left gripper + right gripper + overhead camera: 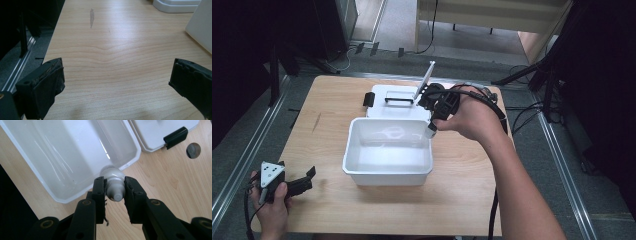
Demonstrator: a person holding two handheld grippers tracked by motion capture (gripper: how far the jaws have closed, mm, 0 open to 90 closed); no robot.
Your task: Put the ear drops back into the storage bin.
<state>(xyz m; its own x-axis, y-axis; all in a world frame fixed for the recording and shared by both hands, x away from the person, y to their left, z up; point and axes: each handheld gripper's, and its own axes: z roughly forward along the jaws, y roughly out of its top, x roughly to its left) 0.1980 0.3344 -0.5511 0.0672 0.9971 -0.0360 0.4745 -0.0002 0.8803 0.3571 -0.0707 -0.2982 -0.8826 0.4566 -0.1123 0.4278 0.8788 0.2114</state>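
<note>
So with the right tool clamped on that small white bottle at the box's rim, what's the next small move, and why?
Probably carry the small white plastic bottle a little further over the open white plastic box and lower it in. The right tool grips it by the neck right at the box's near corner, not yet over the bare floor inside. The left tool rests open on the wooden table.

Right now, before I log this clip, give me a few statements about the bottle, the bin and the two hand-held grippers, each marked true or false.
1. The right hand-held gripper is shut on a small white bottle. True.
2. The left hand-held gripper grips the bin's rim. False: its jaws stand open over bare table.
3. The white bin is packed with things. False: it is empty.
4. The lid lies on the table behind the bin. True.
</note>
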